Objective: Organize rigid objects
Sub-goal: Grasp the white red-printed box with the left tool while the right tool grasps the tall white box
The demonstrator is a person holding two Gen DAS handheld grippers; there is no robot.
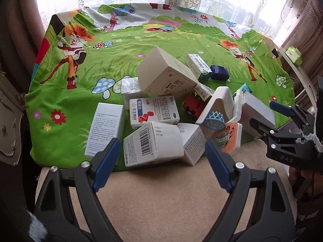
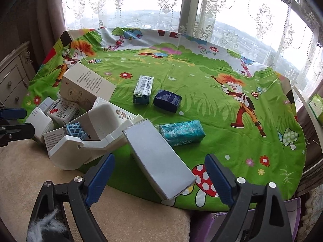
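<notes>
A heap of rigid objects lies on a green cartoon cloth (image 1: 84,68). In the left wrist view my left gripper (image 1: 161,151) is open, its jaws either side of a white barcode box (image 1: 152,143). Behind it lie a red-and-white medicine box (image 1: 154,111), a big tilted white box (image 1: 165,74), a red toy (image 1: 192,105) and a white toy basketball hoop (image 1: 219,109). In the right wrist view my right gripper (image 2: 159,171) is open, around the near end of a long grey box (image 2: 159,159). A teal packet (image 2: 181,132), a dark blue box (image 2: 167,100) and a green-white box (image 2: 143,89) lie beyond.
A beige cushioned surface (image 1: 161,197) lies under both grippers at the cloth's near edge. A window with lace curtains (image 2: 161,6) runs behind. A cabinet (image 2: 12,78) stands at the left. A green box (image 1: 293,54) sits on the sill at the right.
</notes>
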